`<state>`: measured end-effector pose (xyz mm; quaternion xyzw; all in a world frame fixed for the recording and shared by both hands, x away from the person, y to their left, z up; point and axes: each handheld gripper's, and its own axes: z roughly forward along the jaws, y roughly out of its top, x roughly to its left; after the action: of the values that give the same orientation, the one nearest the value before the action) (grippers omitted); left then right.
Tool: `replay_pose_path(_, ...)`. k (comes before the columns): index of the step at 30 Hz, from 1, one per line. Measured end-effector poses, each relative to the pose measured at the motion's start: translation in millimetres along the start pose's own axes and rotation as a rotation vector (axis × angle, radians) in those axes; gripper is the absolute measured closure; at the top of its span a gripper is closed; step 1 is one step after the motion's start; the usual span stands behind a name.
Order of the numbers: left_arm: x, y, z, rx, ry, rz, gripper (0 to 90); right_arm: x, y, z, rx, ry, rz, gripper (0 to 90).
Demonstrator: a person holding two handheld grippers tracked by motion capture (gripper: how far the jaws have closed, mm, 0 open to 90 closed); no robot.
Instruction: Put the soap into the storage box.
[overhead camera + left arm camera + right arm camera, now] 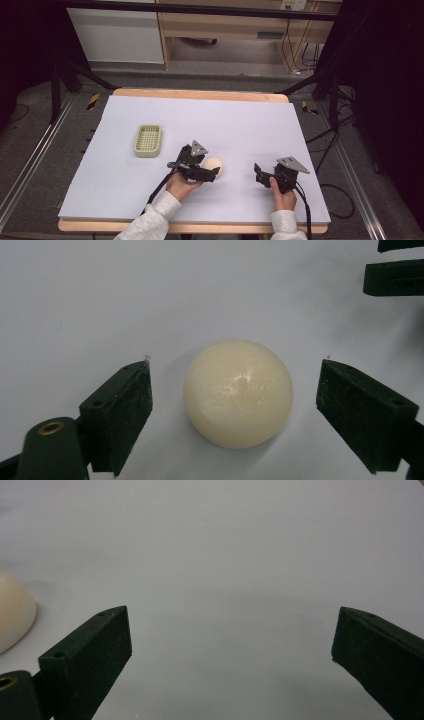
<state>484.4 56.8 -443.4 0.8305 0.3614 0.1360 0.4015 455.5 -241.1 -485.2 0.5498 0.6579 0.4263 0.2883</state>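
A cream rounded soap bar (214, 164) lies on the pale mat near the table's middle front. In the left gripper view the soap (238, 392) sits between the two black jaws of my left gripper (235, 395), which stands open with a gap on each side of the soap. From above, the left gripper (212, 172) reaches the soap from its left. My right gripper (259, 174) rests open to the right of the soap, and in its own view the right gripper (232, 645) holds nothing, with the soap's edge (12, 612) at far left.
A pale green slotted soap dish (148, 140) sits on the mat (200, 120) left of the soap. The right gripper's jaw tips (395, 275) show at the top right of the left gripper view. Wooden table edges frame the mat.
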Motion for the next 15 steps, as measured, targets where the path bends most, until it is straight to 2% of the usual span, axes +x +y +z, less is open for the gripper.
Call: replay_pose_path(15, -4.7, -0.6, 13.6, 0.029, -0.011, 0.003, 14.3, 0.1, 0.0, 0.0, 0.001, 0.000, 0.000, 3.1)
